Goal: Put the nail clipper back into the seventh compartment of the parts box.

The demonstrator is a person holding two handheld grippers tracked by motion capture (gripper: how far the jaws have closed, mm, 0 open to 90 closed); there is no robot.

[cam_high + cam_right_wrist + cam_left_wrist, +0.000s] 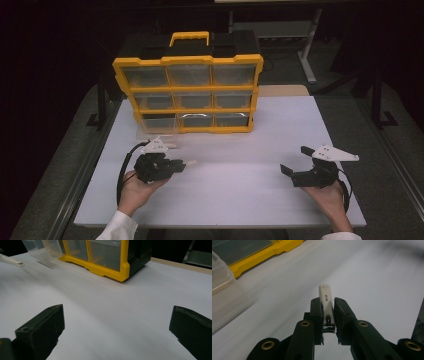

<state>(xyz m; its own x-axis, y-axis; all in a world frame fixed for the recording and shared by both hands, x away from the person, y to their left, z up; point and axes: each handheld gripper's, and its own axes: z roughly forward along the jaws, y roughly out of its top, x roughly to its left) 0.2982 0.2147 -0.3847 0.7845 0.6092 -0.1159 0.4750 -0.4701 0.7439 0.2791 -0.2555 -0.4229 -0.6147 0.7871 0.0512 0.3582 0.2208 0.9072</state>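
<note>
Item 1, left tongs (328, 312): nearest the lens in the left gripper view, black jaws clamped on a cream-handled nail clipper (326, 302). The metal end sits down between the pads; the cream lever sticks out past the tips toward 12 o'clock. Held clear above the desk (374, 290), with bare white surface ahead and toward 3 o'clock. In the high view these tongs (182, 164) sit at about 8 o'clock on the desk, tips pointing toward 3 o'clock, the clipper (190, 162) a pale stub at the tips.

Item 2, right tongs (117, 327): jaws spread wide, nothing between them, bare desk showing through the gap. In the high view they (295, 160) sit at about 4 o'clock, near the right edge of the desk, well apart from the left pair, with open surface between the two.

Item 3, clear plastic drawer (155, 129): pulled out of the organiser's bottom-left slot, resting on the desk just beyond the left tongs, toward 12 o'clock of them.

Item 4, yellow organiser (189, 90): upright at 12 o'clock on the desk, three rows of three clear drawers, yellow handle on top. Its base stands near the far edge.

Item 5, desk: white top; front edge at 6 o'clock just behind both hands.
</note>
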